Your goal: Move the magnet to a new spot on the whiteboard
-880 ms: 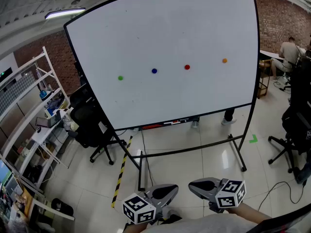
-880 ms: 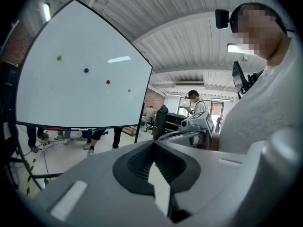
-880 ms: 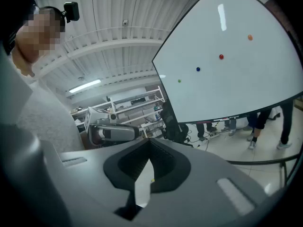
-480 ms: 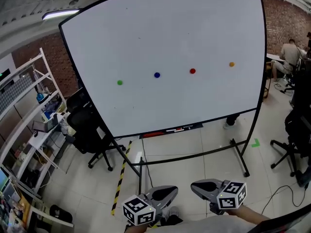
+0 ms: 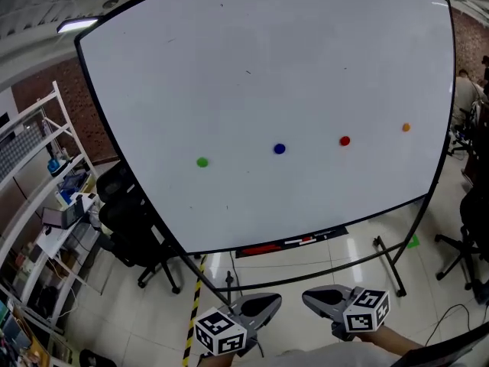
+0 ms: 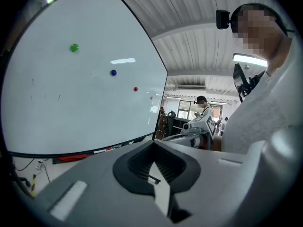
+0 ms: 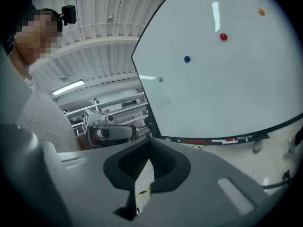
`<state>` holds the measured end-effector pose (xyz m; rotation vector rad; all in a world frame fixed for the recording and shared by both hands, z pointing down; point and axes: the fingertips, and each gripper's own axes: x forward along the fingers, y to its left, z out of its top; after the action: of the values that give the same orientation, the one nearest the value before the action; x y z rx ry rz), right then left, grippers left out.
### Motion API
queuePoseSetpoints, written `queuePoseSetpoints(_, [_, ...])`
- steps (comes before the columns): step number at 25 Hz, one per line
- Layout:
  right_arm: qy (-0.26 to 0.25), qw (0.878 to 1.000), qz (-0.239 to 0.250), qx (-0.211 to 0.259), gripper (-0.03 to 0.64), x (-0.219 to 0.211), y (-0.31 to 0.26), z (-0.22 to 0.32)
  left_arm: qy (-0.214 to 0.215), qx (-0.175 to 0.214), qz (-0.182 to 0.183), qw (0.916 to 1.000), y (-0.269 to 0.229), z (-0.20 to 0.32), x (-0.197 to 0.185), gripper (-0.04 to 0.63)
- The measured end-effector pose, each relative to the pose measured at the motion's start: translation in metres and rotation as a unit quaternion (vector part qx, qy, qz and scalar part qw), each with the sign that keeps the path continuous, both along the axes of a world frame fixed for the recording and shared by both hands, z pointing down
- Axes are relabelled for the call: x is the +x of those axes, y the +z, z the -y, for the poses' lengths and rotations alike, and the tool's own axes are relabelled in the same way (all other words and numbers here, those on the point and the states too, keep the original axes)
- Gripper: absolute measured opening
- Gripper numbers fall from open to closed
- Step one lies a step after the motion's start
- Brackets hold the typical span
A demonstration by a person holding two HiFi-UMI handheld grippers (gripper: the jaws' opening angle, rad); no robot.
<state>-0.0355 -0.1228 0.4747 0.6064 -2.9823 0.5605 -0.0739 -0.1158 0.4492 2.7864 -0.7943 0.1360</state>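
A large whiteboard [image 5: 306, 60] on a wheeled stand fills the head view. Four round magnets sit in a row on it: green [image 5: 202, 162], blue [image 5: 279, 149], red [image 5: 344, 141] and orange [image 5: 406, 128]. Both grippers hang low by my body, well short of the board. The left gripper [image 5: 267, 303] is shut and empty, and so is the right gripper [image 5: 312, 297]. The left gripper view shows its closed jaw tips [image 6: 154, 143] under the green [image 6: 74, 47], blue [image 6: 113, 72] and red [image 6: 136, 89] magnets. The right gripper view shows its tips [image 7: 150, 140] below the same row.
The board's pen tray [image 5: 286, 243] holds markers. A black office chair [image 5: 126, 220] and white shelving [image 5: 46, 205] stand at the left. Yellow-black floor tape [image 5: 192, 312] runs under the board. The stand's foot [image 5: 390, 262] and another chair [image 5: 470, 235] are at the right.
The whiteboard now looks larger and nearer, and the magnets sit lower in the head view. Both grippers keep the same low place and stay shut.
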Motion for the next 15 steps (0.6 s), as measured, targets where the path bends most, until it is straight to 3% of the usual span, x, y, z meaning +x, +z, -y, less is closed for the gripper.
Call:
queuePoseSetpoints(6, [0.007, 1.000, -0.014, 0.010, 0.003, -0.043, 0.000, 0.061, 0.012, 0.003, -0.001, 0.9999, -0.001, 0.074, -0.046, -0.015])
queuePoseSetpoints(15, [0.027, 0.999, -0.018, -0.006, 0.003, -0.035, 0.009, 0.107, 0.033, -0.009, -0.006, 0.9994, 0.008, 0.122, -0.039, -0.014])
